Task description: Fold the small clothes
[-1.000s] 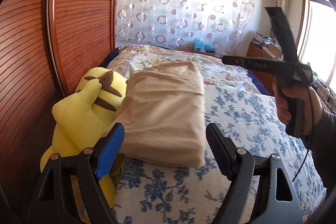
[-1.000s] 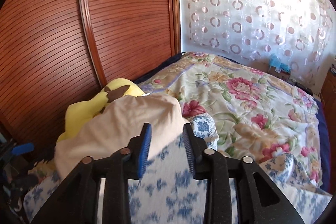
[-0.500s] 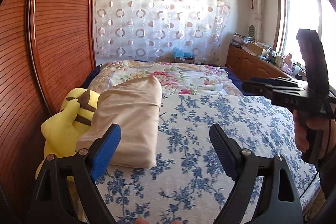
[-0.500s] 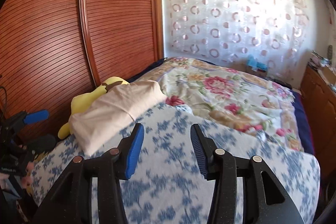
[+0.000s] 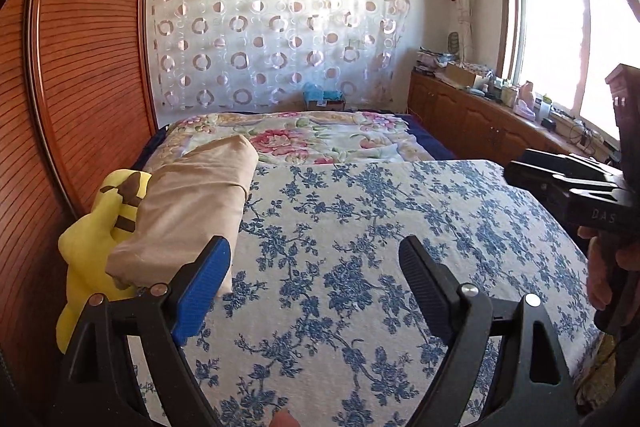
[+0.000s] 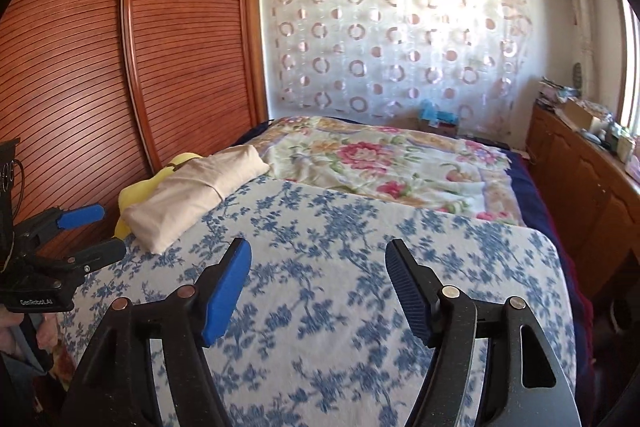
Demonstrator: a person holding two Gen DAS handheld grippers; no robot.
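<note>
Both hand-held grippers (image 5: 316,283) (image 6: 318,285) back, apparently wider.

right hand-held gripper (image 6: 318,285): jaws apart, empty | folded beige cloth (image 6: 196,189): on blue-floral sheet (image 6: 360,267)

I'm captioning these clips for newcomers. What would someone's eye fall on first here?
Probably the bright yellow plush toy with brown stripes at the bed's left edge, against the reddish slatted wooden wardrobe. A folded beige cloth bundle leans on it, over the blue-and-white floral bedspread. Both the left gripper and the right gripper hang open and empty above that bedspread.
</note>
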